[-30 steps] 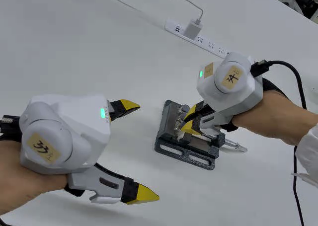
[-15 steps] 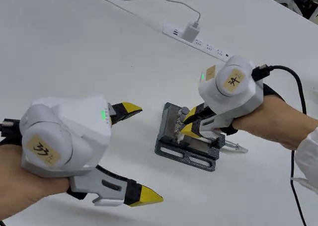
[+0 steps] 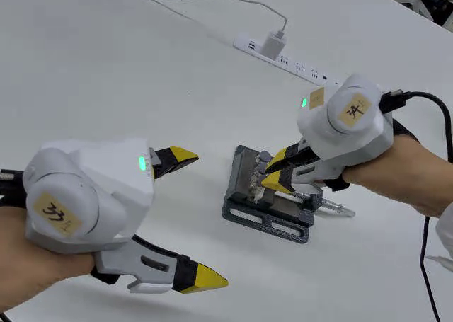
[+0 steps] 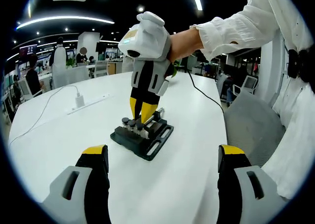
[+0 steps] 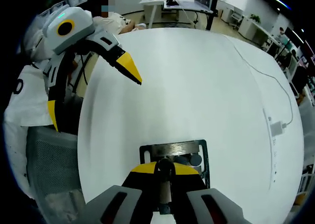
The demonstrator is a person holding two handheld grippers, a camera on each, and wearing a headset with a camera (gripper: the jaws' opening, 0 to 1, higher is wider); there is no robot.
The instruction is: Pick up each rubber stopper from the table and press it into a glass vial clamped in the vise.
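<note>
**Stopper held over the vise, seating not yet certain**

Head view: the right gripper (image 3: 272, 175) is held directly over the vise (image 3: 258, 216), its jaws drawn together at the row of glass vials (image 3: 255, 182). The left gripper (image 3: 192, 217) is kept well to the left of the vise, jaws spread wide with nothing between them. A power strip (image 3: 283, 53) lies on the table (image 3: 106, 67), far behind the vise.

Left gripper view: seated stoppers (image 4: 126, 120) are seen capping vials in the vise, with the right gripper's tips just above them.

Right gripper view: a dark rubber stopper (image 5: 166, 166) appears to be pinched between the closed jaws, right over the vise's clamped row. A grey stopper (image 5: 195, 160) sits just beside it.

If the stopper is pressed off-axis, it may be cocked in the vial mouth or flicked away. Excess force could crack the glass. The vise, which is not braced by the left gripper, may also be slid.
</note>
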